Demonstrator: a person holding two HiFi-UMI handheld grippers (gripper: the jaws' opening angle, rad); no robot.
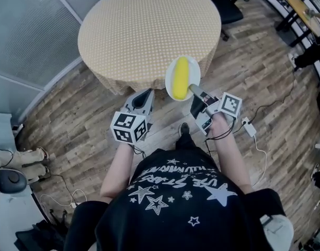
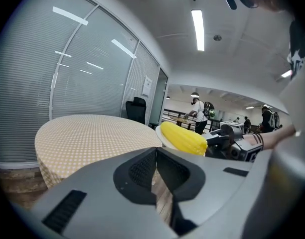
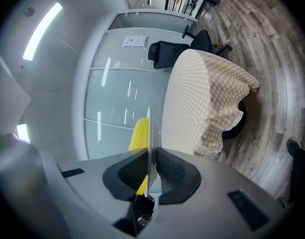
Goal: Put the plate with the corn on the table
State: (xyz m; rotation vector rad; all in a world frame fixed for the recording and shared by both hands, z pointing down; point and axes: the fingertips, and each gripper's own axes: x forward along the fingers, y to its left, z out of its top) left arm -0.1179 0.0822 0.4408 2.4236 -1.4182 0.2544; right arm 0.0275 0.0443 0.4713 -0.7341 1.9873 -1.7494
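A white plate (image 1: pixel 169 83) carrying a yellow corn cob (image 1: pixel 181 78) hangs in the air just off the near edge of the round table (image 1: pixel 147 31). My right gripper (image 1: pixel 196 92) is shut on the plate's near rim. In the right gripper view the plate (image 3: pixel 149 148) shows edge-on between the jaws, with the corn (image 3: pixel 138 134) to its left. My left gripper (image 1: pixel 142 101) is shut and holds nothing, left of the plate and below the table's edge. The left gripper view shows the corn (image 2: pixel 184 138) and the right gripper (image 2: pixel 227 142) to its right.
The table wears a beige checked cloth (image 1: pixel 123 82) that drapes to the wooden floor (image 1: pixel 71 114). A black office chair (image 1: pixel 227 7) stands behind the table. Glass partition walls (image 1: pixel 29 30) run at the left. Cables and a power strip (image 1: pixel 250 126) lie on the floor at the right.
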